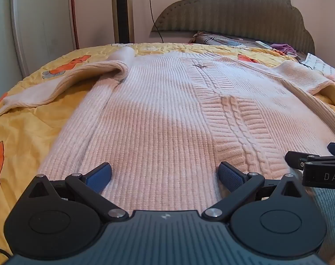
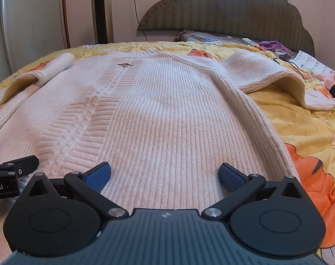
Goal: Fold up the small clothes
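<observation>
Sweater [image 1: 158, 110] is lying flat, front up, on the yellow bedspread [image 1: 19, 137], and you are hovering both grippers over its near hem with nothing in hand.

You are holding the left gripper [image 1: 165, 174] and the right gripper [image 2: 165, 174] side by side, each with its jaws spread fully wide and gripping nothing, tilted down toward the knit. Both sleeves are lying bunched and partly turned over: the left sleeve [image 1: 63, 84] toward the side of the bed, the right sleeve [image 2: 275, 75] doubled near the pillow end. If you are pinching the hem from here, you are risking catching only the top layer of this thick ribbing, or snagging the bedspread beneath. Folding the body before flattening those sleeves is likely to be trapping lumps inside, and the small metal clasp [image 2: 124, 64] could be hooking the yarn.
</observation>
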Demonstrator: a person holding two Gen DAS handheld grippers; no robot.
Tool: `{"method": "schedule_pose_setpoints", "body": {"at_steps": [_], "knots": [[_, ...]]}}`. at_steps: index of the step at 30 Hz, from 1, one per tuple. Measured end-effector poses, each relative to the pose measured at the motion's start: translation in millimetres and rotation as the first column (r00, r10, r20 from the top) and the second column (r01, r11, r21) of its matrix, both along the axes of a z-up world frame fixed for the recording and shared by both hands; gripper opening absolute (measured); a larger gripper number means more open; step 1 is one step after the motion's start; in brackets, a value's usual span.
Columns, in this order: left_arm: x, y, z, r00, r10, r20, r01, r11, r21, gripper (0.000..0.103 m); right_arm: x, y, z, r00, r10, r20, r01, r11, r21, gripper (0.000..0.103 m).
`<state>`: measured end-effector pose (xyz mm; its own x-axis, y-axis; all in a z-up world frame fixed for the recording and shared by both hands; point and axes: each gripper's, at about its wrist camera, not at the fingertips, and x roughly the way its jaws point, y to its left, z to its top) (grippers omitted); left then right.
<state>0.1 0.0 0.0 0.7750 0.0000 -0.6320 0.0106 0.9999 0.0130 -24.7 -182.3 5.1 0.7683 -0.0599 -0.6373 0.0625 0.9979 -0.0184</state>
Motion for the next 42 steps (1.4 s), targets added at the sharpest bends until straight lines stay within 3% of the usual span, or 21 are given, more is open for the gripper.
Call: {"method": "schedule_pose_setpoints", "body": {"at_steps": [42], "knots": [[-3.1,-1.9,2.2,1.000,0.019,0.002,-0.019,0.999,0.026,0.103,-0.4,0.2,0.5,1.000,0.001,0.000,-0.001,1.000,0.008,0.103]]}}
